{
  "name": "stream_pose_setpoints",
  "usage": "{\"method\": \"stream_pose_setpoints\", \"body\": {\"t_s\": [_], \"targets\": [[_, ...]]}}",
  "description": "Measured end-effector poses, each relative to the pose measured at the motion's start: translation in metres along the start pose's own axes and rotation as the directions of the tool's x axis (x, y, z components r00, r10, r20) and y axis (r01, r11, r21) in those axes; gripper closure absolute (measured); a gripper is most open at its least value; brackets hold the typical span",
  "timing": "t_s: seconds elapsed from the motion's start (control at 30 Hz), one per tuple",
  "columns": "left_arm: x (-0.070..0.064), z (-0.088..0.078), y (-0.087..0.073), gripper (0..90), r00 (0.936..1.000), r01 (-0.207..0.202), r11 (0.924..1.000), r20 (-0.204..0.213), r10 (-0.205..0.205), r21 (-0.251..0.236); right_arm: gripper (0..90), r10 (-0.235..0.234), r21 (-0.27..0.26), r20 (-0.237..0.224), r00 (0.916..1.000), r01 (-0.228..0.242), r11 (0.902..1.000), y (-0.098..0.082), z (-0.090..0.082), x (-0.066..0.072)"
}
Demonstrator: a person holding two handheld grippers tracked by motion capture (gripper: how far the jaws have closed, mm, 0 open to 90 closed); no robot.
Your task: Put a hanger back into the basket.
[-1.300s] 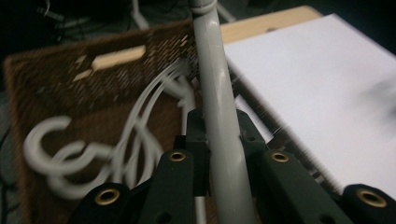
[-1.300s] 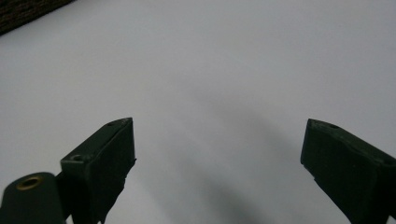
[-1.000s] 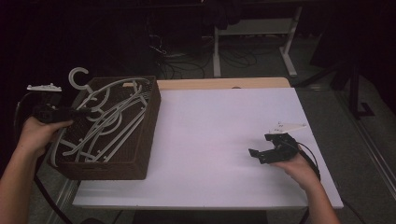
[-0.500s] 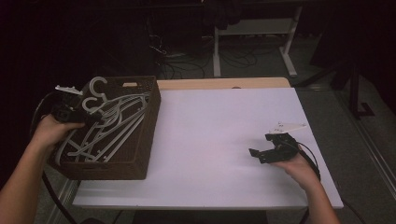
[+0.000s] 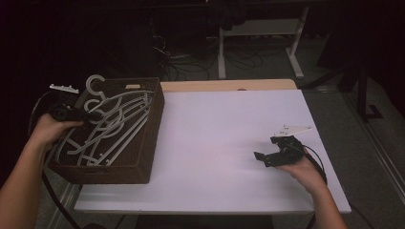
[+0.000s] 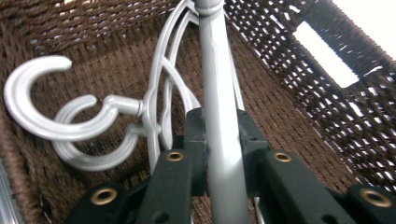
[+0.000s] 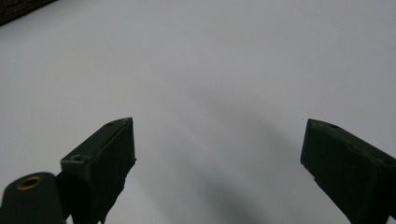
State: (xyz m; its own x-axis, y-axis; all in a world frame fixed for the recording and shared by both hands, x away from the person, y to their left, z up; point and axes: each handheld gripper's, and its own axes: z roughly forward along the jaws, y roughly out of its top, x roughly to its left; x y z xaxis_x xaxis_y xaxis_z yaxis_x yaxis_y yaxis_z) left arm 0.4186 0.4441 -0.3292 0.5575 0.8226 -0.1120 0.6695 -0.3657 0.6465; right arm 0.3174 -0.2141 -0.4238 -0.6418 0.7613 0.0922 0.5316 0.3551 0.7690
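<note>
1. The dark brown woven wicker basket (image 5: 143, 143) stood on the left end of the white table (image 5: 224, 143), partly overhanging its left edge, and held a loose pile of pale grey plastic coat hangers (image 5: 112, 131).
2. The left gripper (image 5: 71, 113) reached in over the basket's left rim, held in the person's left hand (image 5: 47, 131).
3. In the left gripper view, one grey hanger's straight bar (image 6: 219, 121) ran up between the two black jaws, which stood close on either side of it.
4. Those jaws had just been opening a little; the bar still lay between them, and the pads still looked to touch it on both sides.
5. Beside that bar, two curved hanger hooks (image 6: 51, 121) lay one over the other against the basket's woven floor, to the left in that view.
6. A rectangular handle slot (image 6: 327, 56) showed in the basket wall at the upper right of that view.
7. From the high view, one hook (image 5: 95, 86) stuck up above the basket's far left corner.
8. The right gripper (image 5: 270, 155) rested low over the bare table near its right edge, well apart from the basket, in the person's right hand (image 5: 305, 169).
9. Its jaws stood wide apart with nothing between them, white tabletop showing in the gap.
</note>
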Motion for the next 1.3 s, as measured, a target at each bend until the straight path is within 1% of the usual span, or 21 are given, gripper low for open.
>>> {"method": "stream_pose_setpoints", "body": {"t_s": [0.07,0.1,0.2,0.33,0.4,0.43,0.53,0.63,0.67,0.83,0.9,0.93,0.97,1.0,1.03,1.13,1.17,1.2,1.23,1.27,1.3], "targets": [[0.001,0.000,-0.001,60.2,0.9998,0.009,1.0000,-0.017,-0.009,0.002,9.5,0.000,-0.001,-0.001,1.0000,0.000,1.0000,0.000,0.000,0.000],[0.001,0.000,-0.002,55.0,0.9992,0.011,0.9999,-0.038,-0.011,0.001,9.6,0.000,-0.002,-0.001,1.0000,0.000,1.0000,0.001,0.000,0.000],[0.002,-0.004,-0.003,47.8,0.9993,0.028,0.9989,-0.023,-0.029,-0.038,9.6,-0.002,-0.001,-0.002,1.0000,0.002,1.0000,0.001,0.000,0.000],[-0.001,-0.010,-0.001,38.9,0.9993,0.029,0.9968,-0.020,-0.031,-0.075,9.5,0.000,-0.005,-0.002,1.0000,0.000,1.0000,0.001,-0.001,0.000],[-0.005,-0.014,0.000,36.2,0.9994,0.034,0.9946,0.002,-0.034,-0.098,9.6,-0.002,-0.005,-0.002,1.0000,0.002,1.0000,0.002,-0.002,0.000],[-0.007,-0.015,0.000,32.9,0.9995,0.030,0.9933,0.007,-0.030,-0.112,9.6,-0.002,-0.007,-0.002,1.0000,0.002,1.0000,0.002,-0.002,0.000],[-0.020,-0.018,0.003,28.8,0.9992,0.022,0.9890,0.036,-0.017,-0.146,9.6,-0.004,-0.015,-0.004,1.0000,0.004,0.9999,0.004,-0.004,0.000],[-0.035,-0.021,0.006,26.4,0.9971,0.011,0.9822,0.076,0.004,-0.188,9.6,-0.003,-0.028,-0.004,1.0000,0.003,0.9996,0.007,-0.007,0.000],[-0.041,-0.021,0.007,25.6,0.9959,0.009,0.9793,0.090,0.009,-0.202,9.6,-0.001,-0.032,-0.006,1.0000,0.001,0.9995,0.008,-0.008,0.000],[-0.077,-0.019,0.007,22.0,0.9899,-0.041,0.9670,0.121,0.074,-0.251,9.1,-0.004,-0.049,-0.019,0.9998,0.004,0.9988,0.014,-0.015,0.001],[-0.091,-0.017,0.006,19.4,0.9863,-0.058,0.9597,0.133,0.098,-0.275,8.5,-0.009,-0.053,-0.027,0.9996,0.007,0.9986,0.017,-0.018,0.003],[-0.097,-0.016,0.006,18.8,0.9836,-0.066,0.9549,0.143,0.111,-0.290,8.2,-0.009,-0.055,-0.033,0.9994,0.007,0.9985,0.019,-0.020,0.004],[-0.104,-0.014,0.004,18.4,0.9804,-0.074,0.9499,0.152,0.125,-0.304,8.0,-0.012,-0.059,-0.038,0.9992,0.009,0.9982,0.022,-0.022,0.005],[-0.112,-0.012,0.003,18.1,0.9756,-0.086,0.9434,0.165,0.145,-0.320,7.8,-0.015,-0.064,-0.044,0.9989,0.012,0.9979,0.024,-0.024,0.007],[-0.118,-0.010,0.001,17.7,0.9720,-0.088,0.9399,0.178,0.153,-0.330,7.3,-0.019,-0.070,-0.052,0.9985,0.016,0.9975,0.027,-0.027,0.008],[-0.134,-0.003,-0.002,16.0,0.9622,-0.107,0.9342,0.201,0.184,-0.340,6.1,-0.028,-0.075,-0.064,0.9976,0.023,0.9969,0.032,-0.032,0.012],[-0.141,0.001,-0.003,15.5,0.9570,-0.117,0.9319,0.212,0.198,-0.343,5.9,-0.030,-0.077,-0.068,0.9972,0.025,0.9967,0.034,-0.033,0.013],[-0.145,0.003,-0.003,14.0,0.9539,-0.121,0.9307,0.219,0.205,-0.345,5.8,-0.036,-0.082,-0.072,0.9967,0.030,0.9962,0.036,-0.036,0.015],[-0.152,0.007,-0.004,14.0,0.9485,-0.132,0.9288,0.228,0.220,-0.346,5.6,-0.039,-0.083,-0.073,0.9966,0.033,0.9960,0.037,-0.037,0.015],[-0.156,0.009,-0.004,13.7,0.9445,-0.140,0.9279,0.235,0.230,-0.346,5.3,-0.045,-0.087,-0.074,0.9962,0.039,0.9954,0.039,-0.039,0.016],[-0.161,0.013,-0.005,13.0,0.9390,-0.149,0.9265,0.244,0.242,-0.345,4.9,-0.046,-0.088,-0.074,0.9962,0.039,0.9953,0.040,-0.040,0.017]]}}
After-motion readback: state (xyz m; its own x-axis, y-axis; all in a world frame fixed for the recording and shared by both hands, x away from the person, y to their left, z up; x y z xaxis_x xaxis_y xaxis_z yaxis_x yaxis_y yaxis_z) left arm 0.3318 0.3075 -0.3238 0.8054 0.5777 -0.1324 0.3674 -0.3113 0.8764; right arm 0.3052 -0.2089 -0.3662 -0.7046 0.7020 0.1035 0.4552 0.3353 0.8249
